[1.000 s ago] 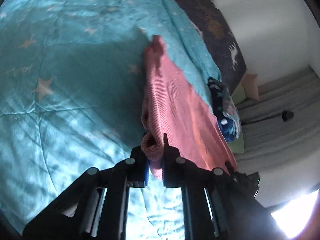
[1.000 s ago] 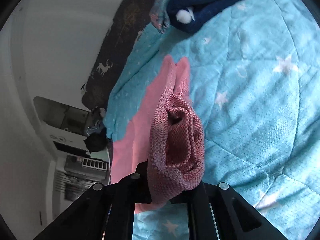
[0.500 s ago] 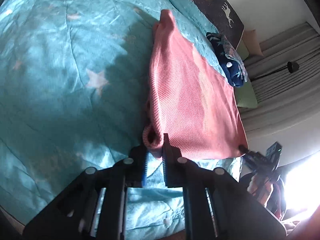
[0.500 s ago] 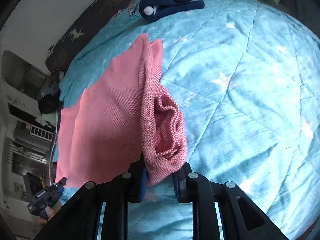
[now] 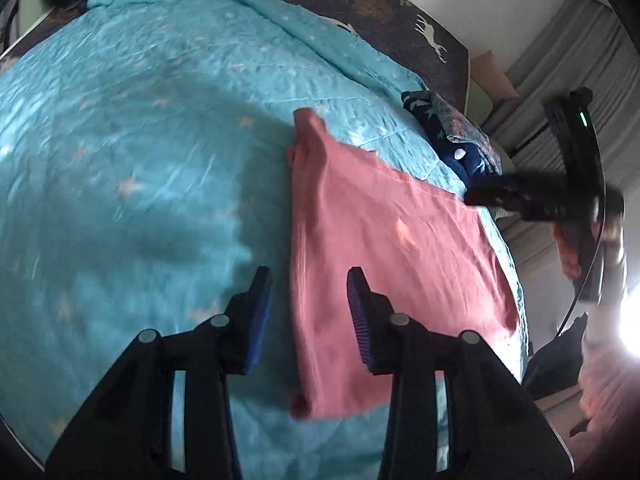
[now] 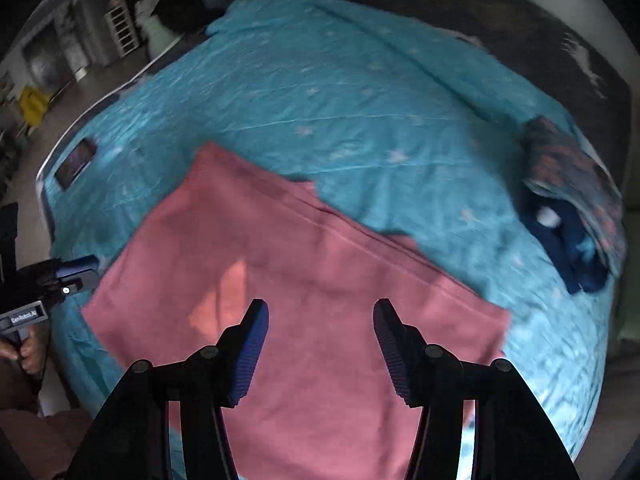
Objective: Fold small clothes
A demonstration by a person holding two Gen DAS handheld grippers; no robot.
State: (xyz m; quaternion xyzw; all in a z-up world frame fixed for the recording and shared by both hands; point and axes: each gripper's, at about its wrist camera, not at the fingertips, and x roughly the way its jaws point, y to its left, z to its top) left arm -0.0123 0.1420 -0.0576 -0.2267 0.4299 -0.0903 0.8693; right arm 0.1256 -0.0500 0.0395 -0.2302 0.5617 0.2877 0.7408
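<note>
From the left I see my left gripper [image 5: 308, 292] with its fingers apart and nothing between the pads; they have just been opening, and the pink knitted garment [image 5: 384, 248] is released. The folded edge of the garment lies below the gap between these fingers and runs straight away from them, so its long axis follows the pointing direction. Most of the cloth spreads to the right of the left fingers, flat on the bed [image 5: 140, 160].

My right gripper [image 6: 320, 328] hangs above the middle of the same garment [image 6: 304, 280], fingers wide apart and empty, also just opened. The fold line passes beyond these fingers as a diagonal seam. I judge that the next fold needs a short end, and the left fingers are nearer to one.

The garment is a fine rib knit, soft and thin, now nearly rectangular. The quilt is turquoise with pale stars and slightly wrinkled. A dark blue folded garment [image 6: 572, 216] waits far right.
</note>
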